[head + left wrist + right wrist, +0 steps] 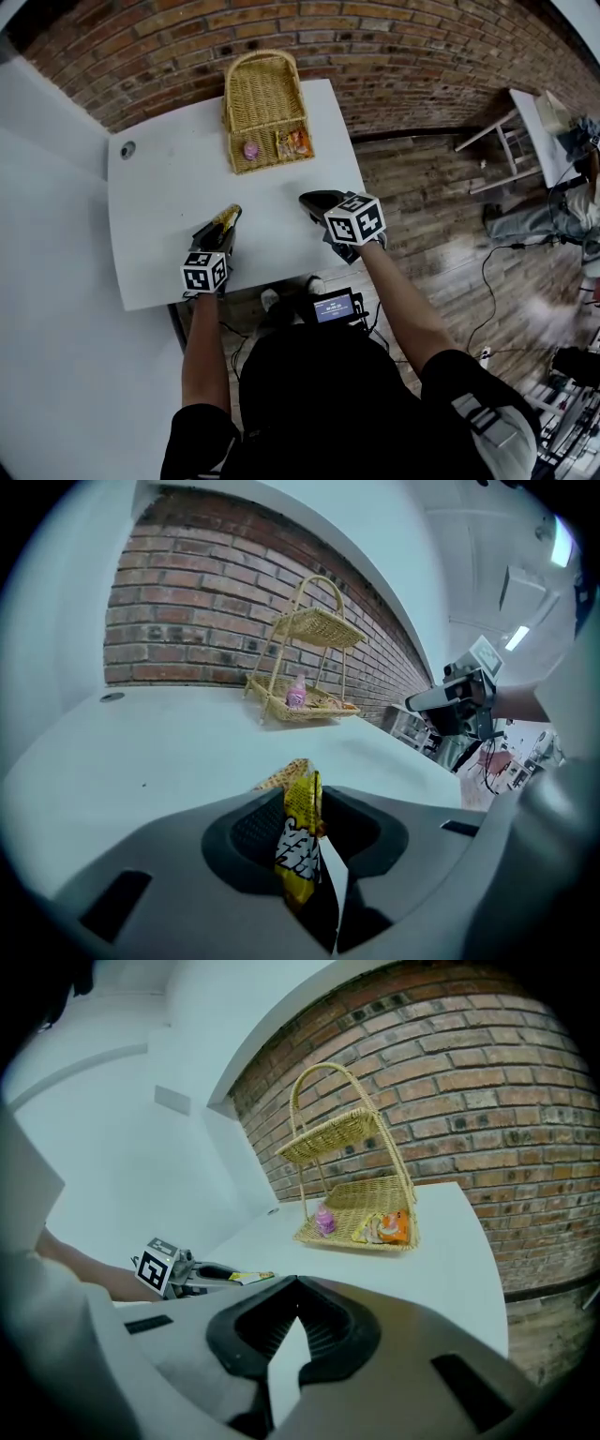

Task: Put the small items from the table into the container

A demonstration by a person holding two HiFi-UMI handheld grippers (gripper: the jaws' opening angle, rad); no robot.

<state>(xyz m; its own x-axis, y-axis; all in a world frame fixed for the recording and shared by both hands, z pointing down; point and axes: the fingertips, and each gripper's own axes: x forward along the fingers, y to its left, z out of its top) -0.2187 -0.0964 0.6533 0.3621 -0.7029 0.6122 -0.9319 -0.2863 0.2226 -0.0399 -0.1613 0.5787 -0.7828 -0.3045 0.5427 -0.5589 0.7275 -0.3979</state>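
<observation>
Left tongs point(307, 797) on yellow packet point(298, 853), print illegible

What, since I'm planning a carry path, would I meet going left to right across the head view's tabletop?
Small grey round hole in the white table → left tool gripping a yellow snack packet → small pink item in the wicker basket → shut, empty right tool.

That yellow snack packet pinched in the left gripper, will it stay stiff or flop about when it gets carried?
Probably floppy: the yellow packet looks like thin foil, creased where the left gripper pinches it. Likely light too, as it sticks out past the jaws without sagging much. The glossy wrap might slip.
</observation>
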